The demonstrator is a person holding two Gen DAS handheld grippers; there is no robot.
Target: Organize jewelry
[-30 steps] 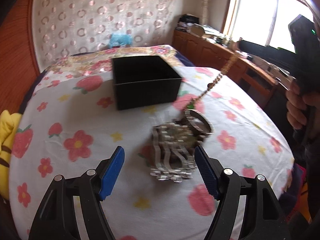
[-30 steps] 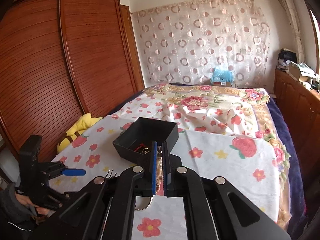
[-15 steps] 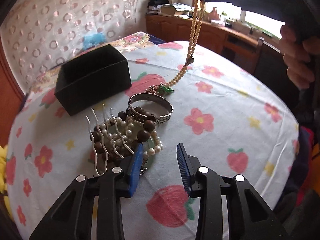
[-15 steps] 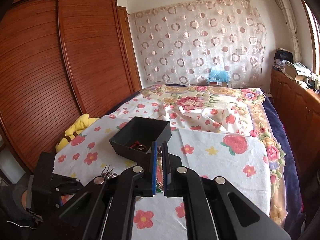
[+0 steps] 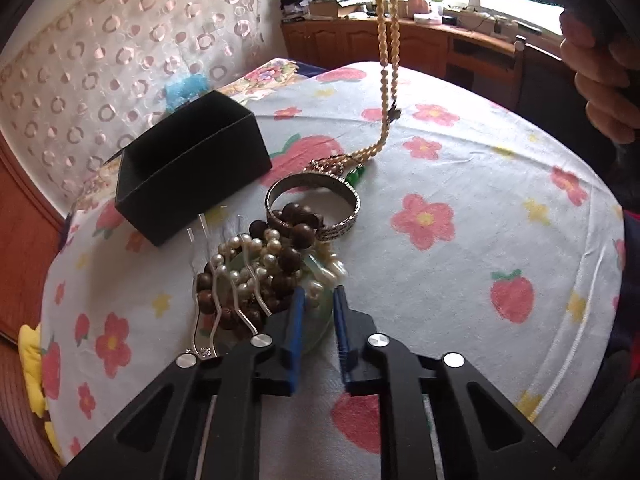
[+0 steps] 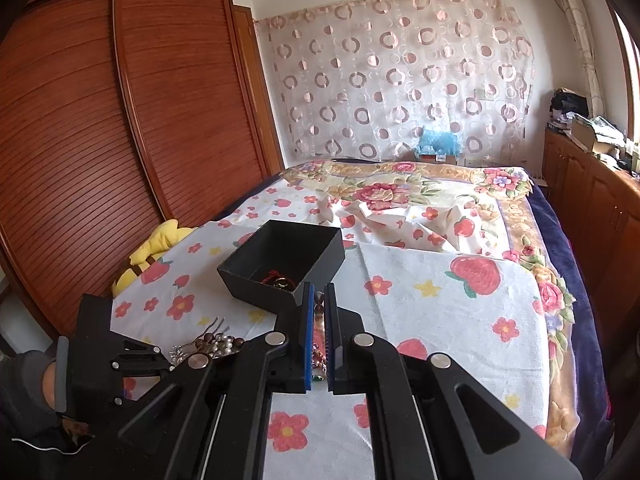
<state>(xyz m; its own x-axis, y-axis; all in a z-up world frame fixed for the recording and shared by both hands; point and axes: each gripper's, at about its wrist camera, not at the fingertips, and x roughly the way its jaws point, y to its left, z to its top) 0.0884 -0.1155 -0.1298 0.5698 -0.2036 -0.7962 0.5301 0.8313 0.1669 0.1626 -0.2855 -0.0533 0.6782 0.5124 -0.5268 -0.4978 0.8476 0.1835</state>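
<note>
Now the green bangle point(image 5: 320, 322) sits between closing blue pads point(image 5: 297, 322) (touching).

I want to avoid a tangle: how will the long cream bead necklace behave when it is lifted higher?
The cream bead necklace is probably floppy: it hangs straight from the right hand-held gripper while its lower end lies on the sheet. It may swing. Its end lies close to the silver bangle and might snag.

Bedroom: bed point(image 6: 516, 280), wardrobe point(image 6: 120, 120)
</note>
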